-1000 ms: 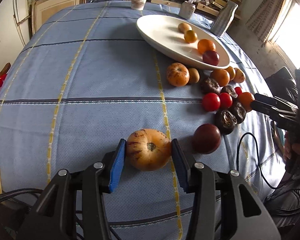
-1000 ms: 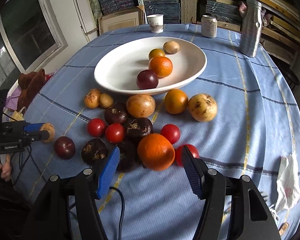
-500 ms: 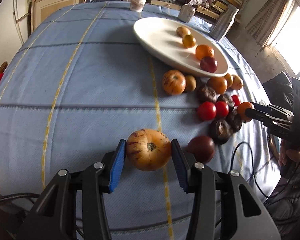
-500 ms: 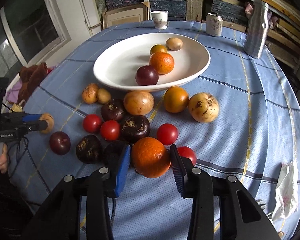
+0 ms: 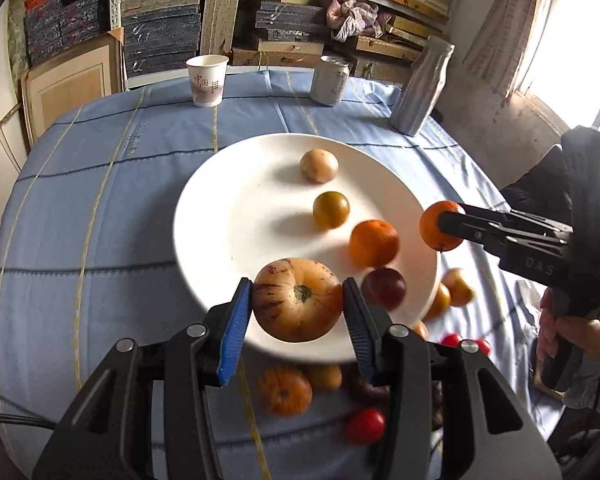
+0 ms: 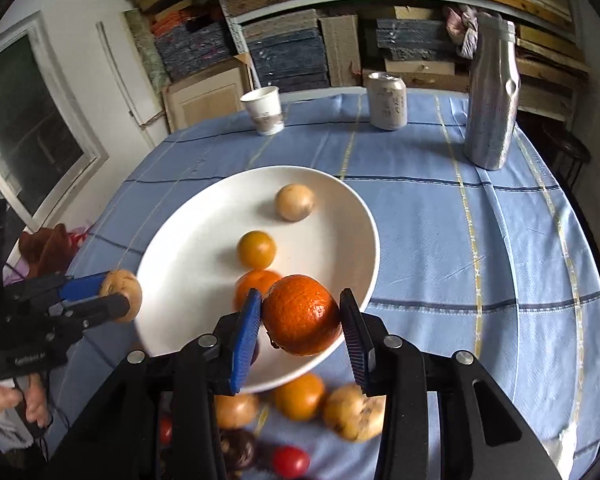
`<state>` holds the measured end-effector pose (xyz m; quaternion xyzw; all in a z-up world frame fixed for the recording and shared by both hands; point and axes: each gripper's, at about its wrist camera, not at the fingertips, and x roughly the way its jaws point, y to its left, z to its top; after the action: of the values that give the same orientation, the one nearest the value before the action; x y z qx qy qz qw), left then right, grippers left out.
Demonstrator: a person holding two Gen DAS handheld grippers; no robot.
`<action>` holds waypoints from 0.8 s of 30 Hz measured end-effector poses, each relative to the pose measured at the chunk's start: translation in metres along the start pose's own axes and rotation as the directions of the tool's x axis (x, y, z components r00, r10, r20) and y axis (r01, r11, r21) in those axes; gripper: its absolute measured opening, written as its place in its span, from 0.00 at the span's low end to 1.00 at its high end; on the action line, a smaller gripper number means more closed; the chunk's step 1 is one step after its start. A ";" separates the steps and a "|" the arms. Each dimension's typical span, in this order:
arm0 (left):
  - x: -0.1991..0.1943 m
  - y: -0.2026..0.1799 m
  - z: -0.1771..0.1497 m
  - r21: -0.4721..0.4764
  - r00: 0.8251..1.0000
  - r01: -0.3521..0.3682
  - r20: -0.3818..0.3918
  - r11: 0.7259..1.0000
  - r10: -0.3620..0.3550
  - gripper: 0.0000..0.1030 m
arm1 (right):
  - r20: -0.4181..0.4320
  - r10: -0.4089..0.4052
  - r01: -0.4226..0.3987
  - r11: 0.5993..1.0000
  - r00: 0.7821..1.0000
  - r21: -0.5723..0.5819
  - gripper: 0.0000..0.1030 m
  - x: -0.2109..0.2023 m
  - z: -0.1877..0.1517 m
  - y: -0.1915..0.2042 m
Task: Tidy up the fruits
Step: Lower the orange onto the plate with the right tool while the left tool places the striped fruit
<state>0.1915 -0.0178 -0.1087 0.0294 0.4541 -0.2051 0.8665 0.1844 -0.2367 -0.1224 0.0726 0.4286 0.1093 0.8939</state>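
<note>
The left gripper point(image 5: 298, 300) is clamped on a pale orange, purple-streaked round fruit point(image 5: 298, 300), its blue pads pressed against both flanks and the stem scar facing the camera. The fruit is held in the air above the near rim of the wide white ceramic plate point(image 5: 220, 220), inside the plate's outline as seen from the left wrist view.

The right gripper point(image 6: 301, 321) has just been closing and is now pinched on a bright orange citrus fruit point(image 6: 301, 321), carried above the plate's near-right edge. From the left wrist view the same citrus is seen just beyond the plate's right rim, so the left gripper's load is judged to be the nearer to a free landing spot.

4 fruits already lie in the plate: a tan round one point(image 5: 319, 165) at the far side, a yellow-green one point(image 5: 331, 209), an orange one point(image 5: 374, 243) and a dark red one point(image 5: 383, 289) near the right rim. The open white area lies left of that row, ahead and slightly left of the left gripper. Loose fruits remain on the blue cloth-covered surface point(image 5: 100, 184) just in front of the plate.

The coming move is judged to be a lowering into that bare left half, with the citrus needing to be brought further inward first.
</note>
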 end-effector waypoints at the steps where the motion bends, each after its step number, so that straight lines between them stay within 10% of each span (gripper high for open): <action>1: 0.004 0.000 0.001 -0.001 1.000 -0.005 -0.005 1.000 0.005 0.44 | -0.007 -0.006 0.006 1.000 1.000 -0.002 0.39 0.006 0.002 -0.001; 16: -0.004 0.026 -0.018 -0.089 0.999 -0.037 -0.017 0.995 0.036 0.57 | 0.057 -0.005 0.002 0.999 0.998 0.054 0.52 -0.023 -0.005 -0.014; 24: -0.027 0.030 -0.073 -0.087 0.996 -0.067 -0.062 0.994 0.061 0.61 | 0.069 -0.023 0.016 0.995 0.997 0.098 0.62 -0.080 -0.077 -0.022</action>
<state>0.1330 0.0353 -0.1337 0.0116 0.4869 -0.1559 0.8593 0.0784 -0.2754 -0.1148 0.1155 0.4025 0.0769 0.9048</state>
